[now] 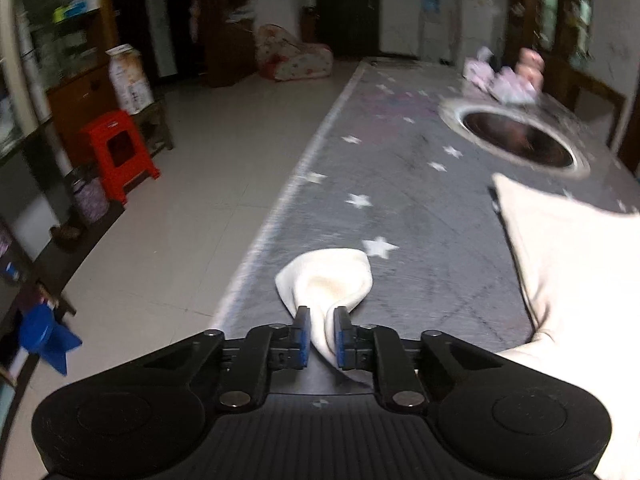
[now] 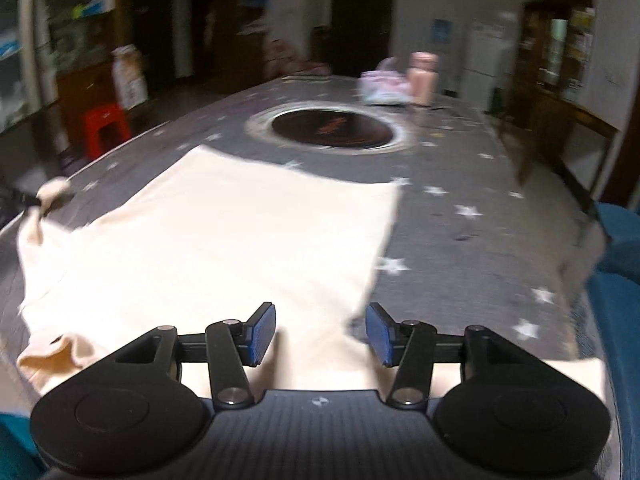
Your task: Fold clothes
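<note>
Cream garment [image 2: 224, 240] lies spread on a grey star-print table cover [image 2: 460, 216], its body flat and wide in the near-left part of the table as the right wrist view shows it. One corner of the far hem reaches toward a dark round inset [image 2: 331, 128] sunk in the middle of the table; the garment stops short of it.

Left gripper [image 1: 322, 334] — jaws drawn close together, blue pads [image 1: 303, 336] pinching a bunched end of the cream fabric. The cloth fans out just beyond the fingertips in a small cupped fold, above the table's left edge. In the left wrist view the rest of the garment fills the right side of the frame. In the right wrist view the pinched end shows at far left, lifted off the cover, with the fabric trailing from it back to the main body.

Right gripper [image 2: 320, 334] — jaws spread wide, nothing between them. It sits over the near edge of the garment; whether the fingers touch the cloth cannot be told.

Background, blurred: a pink bottle [image 2: 423, 78] and a pale bundle [image 2: 384, 86] stand at the far end of the table, side by side. A red plastic stool [image 1: 119, 152] stands on the tiled floor [image 1: 208, 184] to the left, near wooden shelving [image 1: 76, 40].
</note>
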A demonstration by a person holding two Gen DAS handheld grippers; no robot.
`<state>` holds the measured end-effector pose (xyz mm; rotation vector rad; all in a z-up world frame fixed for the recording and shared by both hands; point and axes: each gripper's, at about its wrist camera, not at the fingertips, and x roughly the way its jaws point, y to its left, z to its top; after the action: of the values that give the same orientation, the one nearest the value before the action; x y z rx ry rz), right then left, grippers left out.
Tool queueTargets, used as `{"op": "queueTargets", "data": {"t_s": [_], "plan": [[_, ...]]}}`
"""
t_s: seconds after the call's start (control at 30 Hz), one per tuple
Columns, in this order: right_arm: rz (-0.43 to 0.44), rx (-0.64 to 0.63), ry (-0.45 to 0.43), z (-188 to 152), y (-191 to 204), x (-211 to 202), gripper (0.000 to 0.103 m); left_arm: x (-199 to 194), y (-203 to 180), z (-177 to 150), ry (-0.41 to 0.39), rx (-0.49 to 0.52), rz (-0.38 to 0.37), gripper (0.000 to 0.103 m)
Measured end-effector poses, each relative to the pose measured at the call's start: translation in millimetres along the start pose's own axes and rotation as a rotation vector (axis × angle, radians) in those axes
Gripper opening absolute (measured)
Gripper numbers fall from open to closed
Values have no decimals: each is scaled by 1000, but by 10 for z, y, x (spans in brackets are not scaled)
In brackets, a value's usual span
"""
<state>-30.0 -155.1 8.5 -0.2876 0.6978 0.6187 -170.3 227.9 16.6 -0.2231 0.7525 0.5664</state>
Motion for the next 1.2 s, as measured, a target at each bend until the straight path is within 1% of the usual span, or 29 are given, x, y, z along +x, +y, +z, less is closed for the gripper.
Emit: {"op": "queueTargets", "data": {"t_s": [0.07, 0.17, 0.27, 0.3, 0.37, 0.43, 0.5, 0.57, 0.6, 0.63, 0.73, 0.87, 0.93, 0.97, 1.0, 1.03, 1.07, 1.1, 1.13, 1.2], "plan": [[20, -27, 16, -5, 79, 53, 55, -88, 178, -60, -9, -59, 21, 12], [19, -55, 34, -56, 157, 106, 59, -155, 434, -179, 11, -128, 88, 11], [19, -69, 37, -78, 193, 58, 60, -149, 620, -295, 61, -167, 152, 11], [22, -70, 38, -69, 192, 52, 60, -155, 654, -314, 70, -175, 160, 12], [26, -71, 37, -43, 182, 39, 60, -199, 656, -302, 59, -181, 150, 13], [29, -71, 33, -10, 167, 22, 60, -252, 587, -258, 37, -170, 113, 14], [36, -67, 29, 19, 153, 8, 60, -282, 444, -206, 16, -132, 35, 14], [45, -55, 30, 38, 132, 25, 60, -231, 286, -169, 18, -84, -42, 15], [50, -47, 33, 46, 120, 38, 60, -176, 206, -153, 27, -61, -73, 17], [56, -38, 36, 54, 108, 52, 60, -105, 164, -139, 37, -45, -80, 17], [62, -29, 46, 64, 91, 97, 60, 123, 83, -98, 67, -7, -76, 17], [67, -35, 56, 82, 98, 139, 62, 285, -9, 23, 22, 104, -29, 18], [67, -42, 63, 84, 119, 177, 62, 409, -51, 43, -17, 167, 25, 19], [66, -42, 68, 80, 123, 194, 62, 465, -73, 42, -35, 201, 62, 21], [65, -42, 73, 75, 127, 211, 63, 490, -84, 36, -49, 221, 85, 26], [65, -42, 78, 71, 131, 228, 63, 503, -91, 26, -63, 237, 103, 33], [63, -42, 82, 60, 133, 241, 63, 497, -78, 20, -65, 232, 112, 36], [63, -41, 84, 52, 130, 248, 63, 483, -57, 15, -63, 218, 118, 36], [65, -40, 84, 51, 126, 248, 63, 454, -25, 36, -48, 188, 103, 34], [66, -39, 84, 66, 116, 241, 63, 303, 17, 66, -29, 104, -6, 34]]}}
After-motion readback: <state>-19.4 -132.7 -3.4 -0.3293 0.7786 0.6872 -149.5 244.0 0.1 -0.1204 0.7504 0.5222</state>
